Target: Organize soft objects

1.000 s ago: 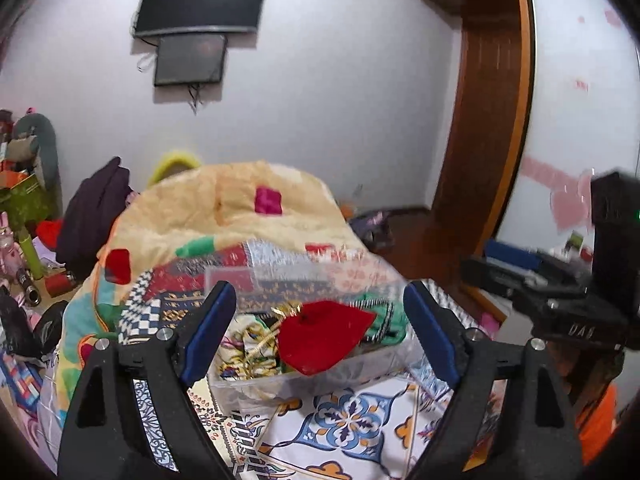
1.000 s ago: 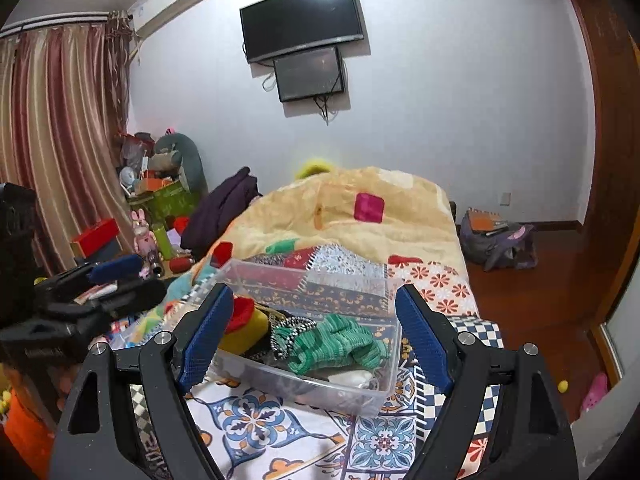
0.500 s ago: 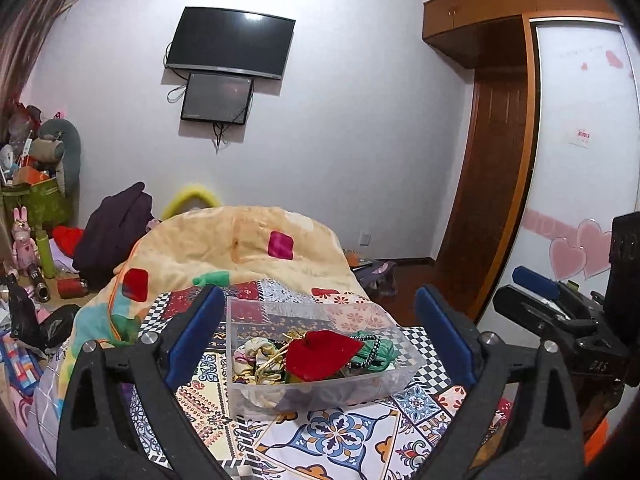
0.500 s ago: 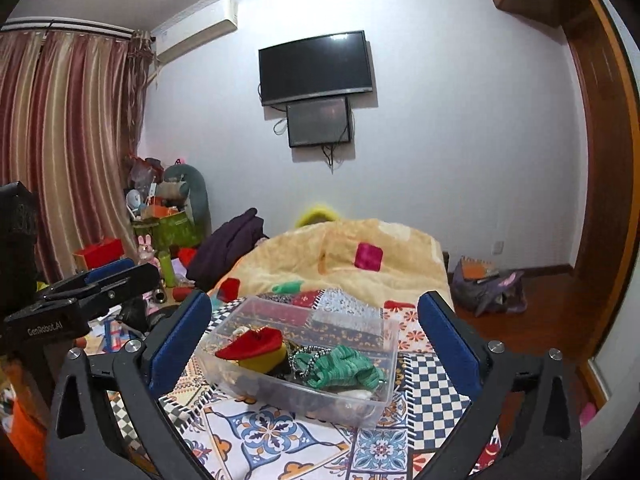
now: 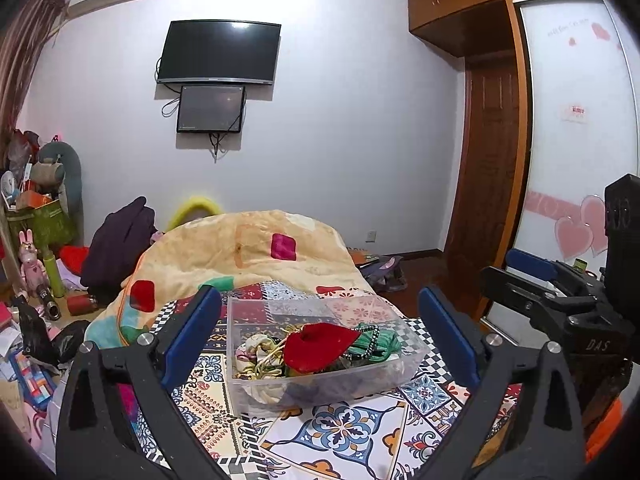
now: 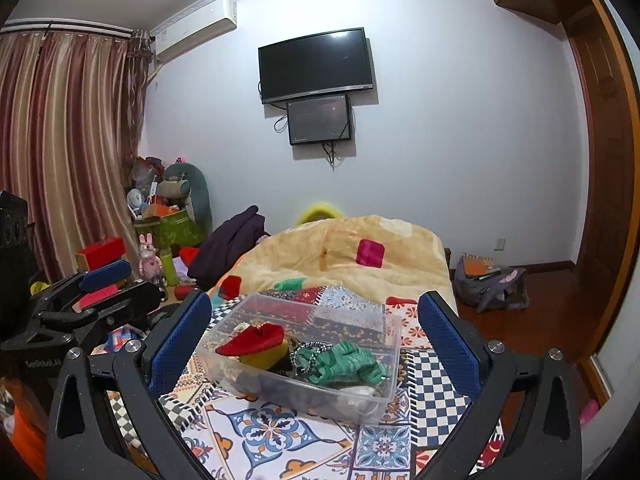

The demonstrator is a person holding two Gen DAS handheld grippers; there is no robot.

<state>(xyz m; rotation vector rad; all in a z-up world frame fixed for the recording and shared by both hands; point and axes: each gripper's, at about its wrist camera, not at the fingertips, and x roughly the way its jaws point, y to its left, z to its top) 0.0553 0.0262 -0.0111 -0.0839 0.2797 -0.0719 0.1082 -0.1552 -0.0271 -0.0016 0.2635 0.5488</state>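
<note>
A clear plastic bin (image 5: 256,390) (image 6: 390,344) stands on the patterned bedspread (image 5: 344,436) (image 6: 264,432). It holds a red soft piece (image 5: 320,346) (image 6: 252,338), a green knitted piece (image 5: 380,340) (image 6: 344,362), a yellow piece (image 6: 268,358) and cream cloth (image 5: 254,350). My left gripper (image 5: 320,338) is open and empty, held back from and above the bin. My right gripper (image 6: 314,338) is open and empty, likewise back from the bin. Each gripper shows at the edge of the other's view, the right one (image 5: 560,296) and the left one (image 6: 88,300).
A yellow quilt (image 5: 248,252) (image 6: 360,256) is heaped behind the bin. Dark clothing (image 5: 120,248) (image 6: 232,248), toys and boxes (image 6: 168,220) crowd the left side. A bag (image 6: 488,284) lies on the wooden floor at right. A wardrobe (image 5: 568,160) stands right.
Both grippers have pulled back and risen from the bin, so it looks smaller and lower between the fingers. The bin's contents have not moved.
</note>
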